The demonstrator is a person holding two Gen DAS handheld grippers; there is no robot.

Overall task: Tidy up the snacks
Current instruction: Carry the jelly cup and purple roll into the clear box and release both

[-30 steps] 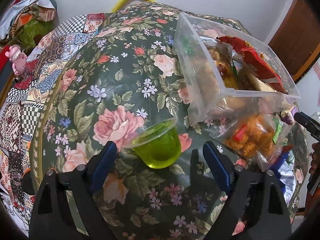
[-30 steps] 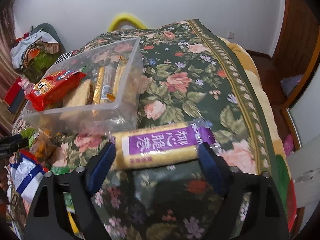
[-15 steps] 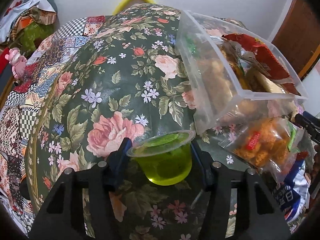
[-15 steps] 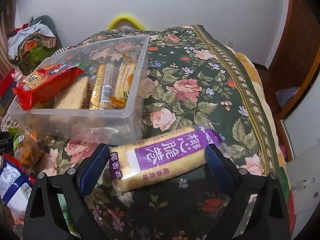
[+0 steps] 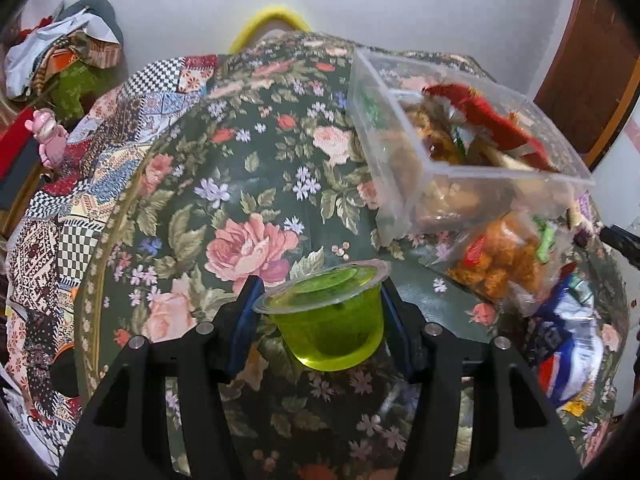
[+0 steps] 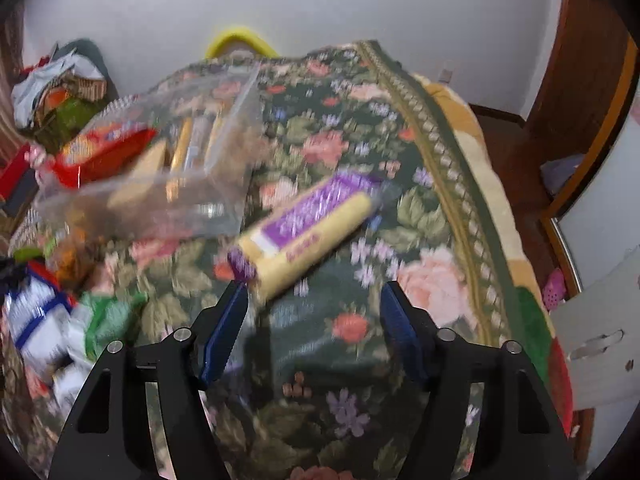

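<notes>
My left gripper (image 5: 320, 312) is shut on a green jelly cup (image 5: 326, 320) and holds it just above the flowered bedspread. A clear plastic bin (image 5: 460, 156) with several snack packs stands to the upper right. In the right wrist view my right gripper (image 6: 314, 320) is open; a yellow biscuit roll with a purple label (image 6: 304, 232) lies tilted on the bedspread just ahead, its near end close to the left finger. The same bin (image 6: 160, 176) is to the left of the roll. The right view is blurred.
A bag of orange snacks (image 5: 500, 264) and a blue-white pack (image 5: 568, 352) lie right of the cup. Loose packs (image 6: 44, 320) lie at left in the right view. The bed edge (image 6: 480, 184) drops off to the right; clutter (image 5: 60, 64) sits at far left.
My left gripper closed on the green jelly cup and lifted it slightly. My right gripper narrowed and pulled back; the biscuit roll has turned to a diagonal, no longer between the fingers.
</notes>
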